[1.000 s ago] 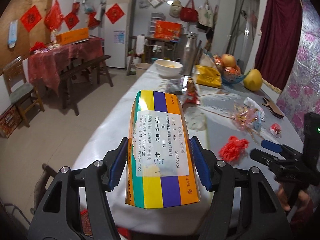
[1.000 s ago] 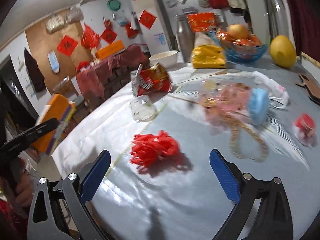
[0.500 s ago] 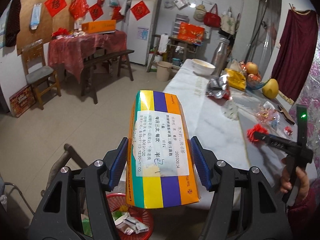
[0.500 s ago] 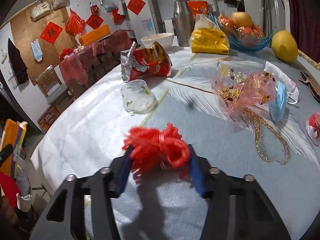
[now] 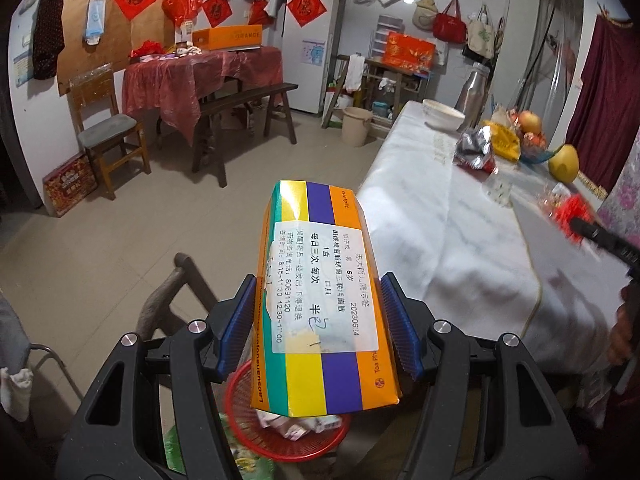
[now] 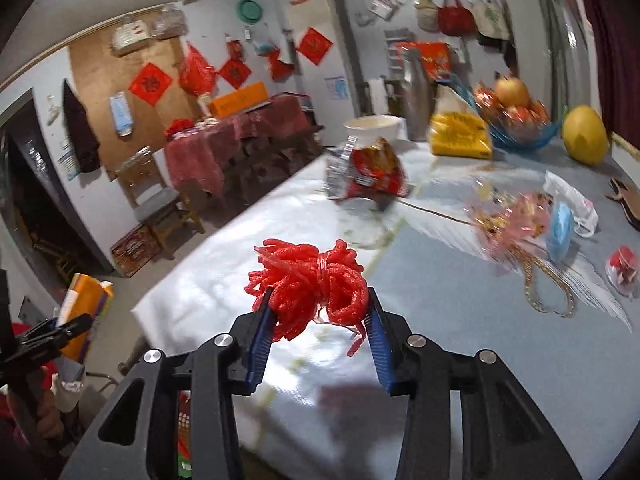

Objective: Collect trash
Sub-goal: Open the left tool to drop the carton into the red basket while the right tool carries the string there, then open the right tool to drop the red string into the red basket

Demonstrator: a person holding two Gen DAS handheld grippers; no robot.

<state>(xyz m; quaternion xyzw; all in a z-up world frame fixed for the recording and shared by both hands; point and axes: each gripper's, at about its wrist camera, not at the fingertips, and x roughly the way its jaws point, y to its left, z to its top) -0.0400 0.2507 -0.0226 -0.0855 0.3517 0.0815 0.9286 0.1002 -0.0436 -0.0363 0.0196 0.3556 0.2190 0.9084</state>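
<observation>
My left gripper (image 5: 317, 280) is shut on a striped yellow, purple and orange medicine box (image 5: 316, 368), held off the table's end above a red mesh basket (image 5: 234, 400) on the floor that holds crumpled wrappers. My right gripper (image 6: 319, 294) is shut on a bundle of red string (image 6: 308, 276), lifted clear of the white-covered table (image 6: 460, 320). On the table lie a red snack bag (image 6: 372, 176), a pink crinkly wrapper (image 6: 508, 216), a blue face mask (image 6: 560, 228) and a small red wrapper (image 6: 622, 268). The right wrist view shows the box (image 6: 86, 300) at far left.
At the table's far end stand a white bowl (image 6: 372, 124), a metal flask (image 6: 414, 96), a yellow bag (image 6: 460, 136), a blue fruit bowl (image 6: 520, 132) and a yellow pomelo (image 6: 586, 136). A dark wooden chair back (image 5: 168, 292) sits beside the basket. Bare tiled floor (image 5: 160, 232) stretches left.
My right gripper closed on the red string bundle and lifted it off the table. My left gripper carried the box leftward off the table's end to above the red basket.
</observation>
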